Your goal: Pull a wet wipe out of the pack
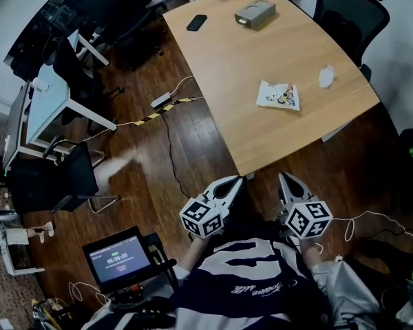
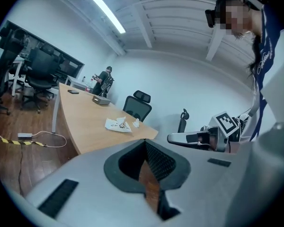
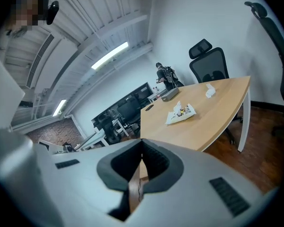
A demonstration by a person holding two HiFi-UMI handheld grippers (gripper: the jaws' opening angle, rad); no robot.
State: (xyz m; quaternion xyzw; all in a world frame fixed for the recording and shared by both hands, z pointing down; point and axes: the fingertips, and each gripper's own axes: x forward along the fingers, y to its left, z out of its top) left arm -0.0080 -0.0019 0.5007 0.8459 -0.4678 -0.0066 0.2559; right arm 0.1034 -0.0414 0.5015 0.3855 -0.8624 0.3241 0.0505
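White, flat, printed wet-wipe pack lies toward the right side of the pale wooden bench, well apart from you. Expect it to be light, floppy and slick: pin the pack and pinch a wipe at its opening. Your left claw and right claw are both closed and empty.

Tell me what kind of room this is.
Most likely an office or meeting room: a long wooden table, a black office chair at its far side, and a white desk off to the left.
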